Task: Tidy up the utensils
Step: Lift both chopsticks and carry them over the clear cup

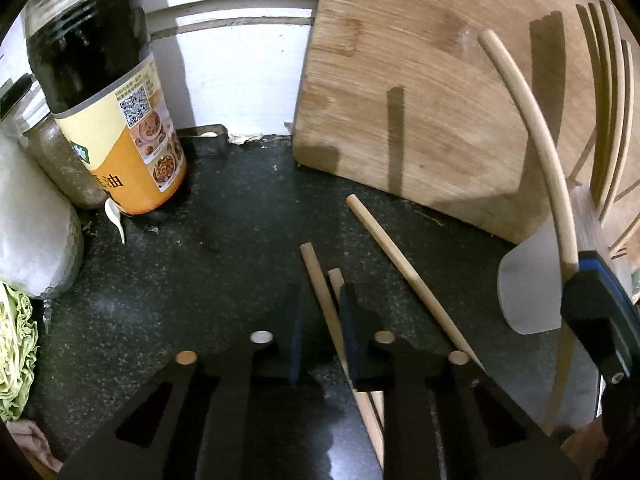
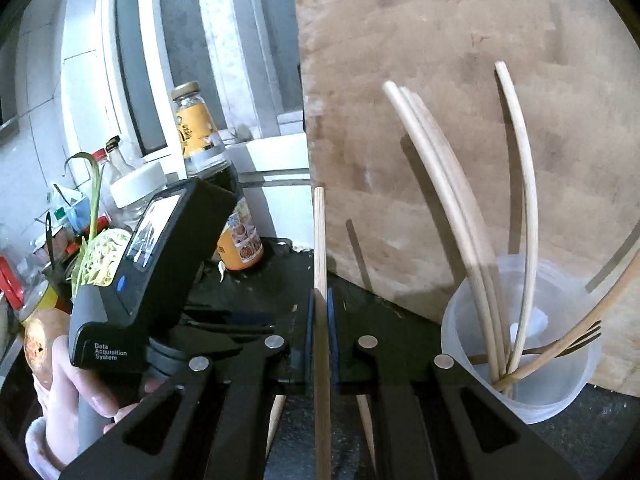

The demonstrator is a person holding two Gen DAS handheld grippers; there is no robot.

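Chopsticks are spread over the dark counter [image 1: 180, 280]. In the left wrist view, the left gripper [image 1: 322, 320] is held low over it, and its jaws are set a small way apart. One chopstick on the counter [image 1: 326, 308] is seen in the gap between the jaws, close to the right finger, but it cannot be told if it is touched. A second stick [image 1: 334, 280] is partly hidden behind that right finger. A third stick [image 1: 404, 272] is laid at a slant just to the right of the gripper.

In the right wrist view, the right gripper [image 2: 321, 308] is closed tight on one held chopstick [image 2: 319, 240]. The stick is kept almost upright, with its top sticking up well above the blue pads [image 2: 331, 320]. A clear plastic cup [image 2: 560, 396] is stood to the right of that gripper, near it but apart. Three more long sticks and a wooden fork [image 2: 576, 340] are leaned inside the cup. A big wooden cutting board [image 2: 440, 60] is propped up behind the cup. A sauce bottle [image 1: 112, 92] is stood at the far left.
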